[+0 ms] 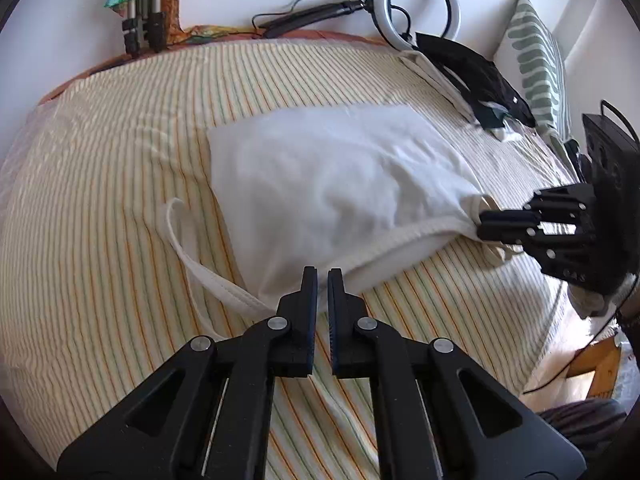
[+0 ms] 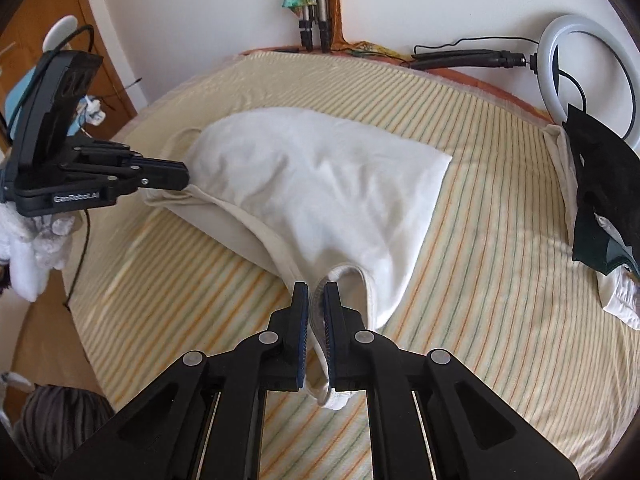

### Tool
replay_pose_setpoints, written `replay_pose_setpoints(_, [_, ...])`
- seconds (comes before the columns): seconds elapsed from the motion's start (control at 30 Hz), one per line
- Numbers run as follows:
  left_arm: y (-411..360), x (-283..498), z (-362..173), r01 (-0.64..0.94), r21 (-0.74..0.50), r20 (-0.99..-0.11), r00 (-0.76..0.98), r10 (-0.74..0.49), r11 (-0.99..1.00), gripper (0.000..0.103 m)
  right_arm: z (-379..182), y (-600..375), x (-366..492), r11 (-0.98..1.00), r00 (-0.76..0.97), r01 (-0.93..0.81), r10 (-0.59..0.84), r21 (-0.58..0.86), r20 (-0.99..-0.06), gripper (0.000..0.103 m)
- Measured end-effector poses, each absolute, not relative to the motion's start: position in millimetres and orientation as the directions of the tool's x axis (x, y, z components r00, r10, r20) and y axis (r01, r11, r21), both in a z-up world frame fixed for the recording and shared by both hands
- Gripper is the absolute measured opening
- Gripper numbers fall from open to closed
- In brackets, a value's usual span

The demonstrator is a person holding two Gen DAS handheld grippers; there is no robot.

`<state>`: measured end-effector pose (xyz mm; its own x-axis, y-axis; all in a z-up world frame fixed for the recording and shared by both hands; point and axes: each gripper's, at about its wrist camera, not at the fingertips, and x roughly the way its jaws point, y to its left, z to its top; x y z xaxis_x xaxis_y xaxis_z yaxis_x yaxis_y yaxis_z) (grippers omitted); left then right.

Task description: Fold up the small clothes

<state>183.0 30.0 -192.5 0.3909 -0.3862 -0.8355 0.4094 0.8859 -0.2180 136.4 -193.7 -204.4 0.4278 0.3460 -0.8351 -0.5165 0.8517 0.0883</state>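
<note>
Cloth first: from the left wrist view, a white top [image 1: 328,184] lies on the striped bed [image 1: 100,208]; the left gripper [image 1: 322,276] is clamped on its near edge. From the right wrist view, the right gripper [image 2: 316,292] pinches the strap [image 2: 344,276].

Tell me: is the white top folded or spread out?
Folded: the white top lies doubled, a second layer showing under its lower edge on the bed.
</note>
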Motion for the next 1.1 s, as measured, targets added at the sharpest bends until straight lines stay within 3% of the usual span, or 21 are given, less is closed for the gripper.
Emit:
replay_pose_setpoints(0.23, [40,143,-189,0.442,-0.190,-0.848,0.376,-0.374,0.877,0.002,-201,-215,123,0.846,0.395,-0.524,0.343,0.097,-0.852,0.007])
replay_pose_setpoints(0.33, [47,142,-163,0.433,-0.175,-0.796,0.467,-0.385,0.884,0.002,-182,-232,125,0.822,0.382,-0.522,0.463,0.227,-0.800,0.008])
replay_pose_setpoints(0.37, [48,145,-157,0.421,-0.148,-0.782,0.505,-0.366,0.895,0.002,-176,-239,129,0.816,0.388,-0.512,0.498,0.268,-0.775,0.013])
replay_pose_setpoints(0.47, [47,168,-159,0.403,-0.126,-0.779,0.525,-0.342,0.906,0.003,-162,-258,148,0.815,0.429,-0.445,0.558,0.372,-0.710,0.044])
replay_pose_setpoints(0.7, [34,190,-199,0.444,-0.190,-0.830,0.403,-0.385,0.876,0.003,-195,-284,226,0.796,0.419,-0.234,0.600,0.558,-0.681,0.044])
replay_pose_setpoints(0.9, [44,167,-189,0.476,-0.200,-0.819,0.398,-0.413,0.856,0.007,-220,-280,256,0.776,0.399,-0.163,0.617,0.610,-0.678,0.041])
replay_pose_setpoints(1.03, [81,185,-160,0.375,-0.286,-0.759,0.474,-0.447,0.882,0.008,-223,-279,267,0.760,0.391,-0.156,0.634,0.631,-0.667,0.027])
replay_pose_setpoints(1.07, [90,196,-157,0.337,-0.310,-0.751,0.487,-0.446,0.889,0.018,-225,-280,268,0.758,0.385,-0.151,0.636,0.634,-0.669,0.025])
replay_pose_setpoints(1.1, [100,208,-157,0.287,-0.350,-0.744,0.493,-0.451,0.891,0.038,-226,-280,268,0.756,0.382,-0.146,0.639,0.638,-0.668,0.025])
